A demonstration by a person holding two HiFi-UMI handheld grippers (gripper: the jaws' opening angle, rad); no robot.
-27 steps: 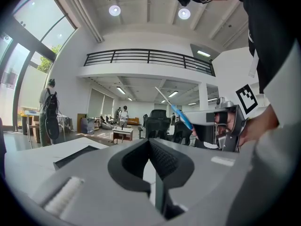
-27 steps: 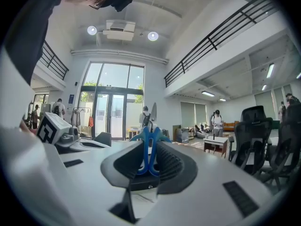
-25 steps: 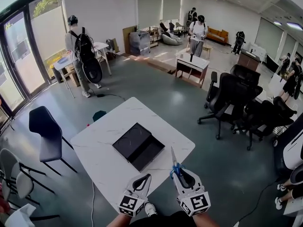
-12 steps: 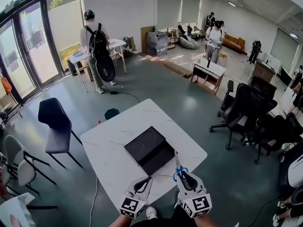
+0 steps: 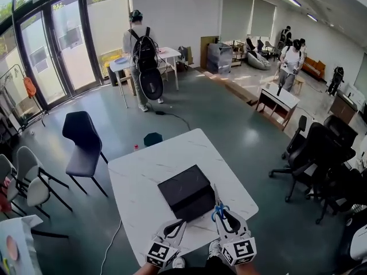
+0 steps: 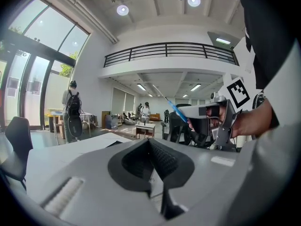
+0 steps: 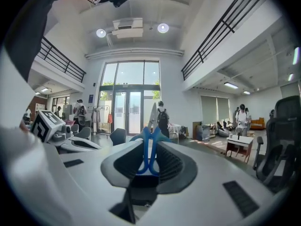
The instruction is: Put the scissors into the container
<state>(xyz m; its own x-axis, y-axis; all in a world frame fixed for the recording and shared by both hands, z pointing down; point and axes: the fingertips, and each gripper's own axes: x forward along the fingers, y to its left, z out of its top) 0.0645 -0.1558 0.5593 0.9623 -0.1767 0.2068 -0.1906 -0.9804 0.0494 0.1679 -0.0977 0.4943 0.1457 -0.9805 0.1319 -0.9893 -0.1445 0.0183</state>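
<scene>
- The right claw (image 7: 149,149) is clenched on the scissors (image 7: 145,152): the blue handle loops are pinched between its pads, and the lower ends of the loops are hidden in the gap.
- The grey blades are seen standing up past the claw's tip, closed together.
- From the head view, the right claw (image 5: 220,212) is seen held over the near edge of the table (image 5: 143,171), with the scissors (image 5: 217,207) pointing away from the person.
- The container (image 5: 186,191) lies just ahead and to the left of that claw. The blade tip is seen against its near right corner; whether they touch cannot be told, and its inside is hard to make out.
- The left claw (image 6: 150,147) is clenched on nothing, its pads met in a line.
- The left claw (image 5: 180,223) is held just to the left of the right one, level with it and apart from it.
- Both hands are cut off by the head view's lower edge; only the marker cubes are shown whole.
- Farther out, a dark chair (image 5: 83,142) is seen left of the table, and a person with a backpack (image 5: 140,50) well beyond.
</scene>
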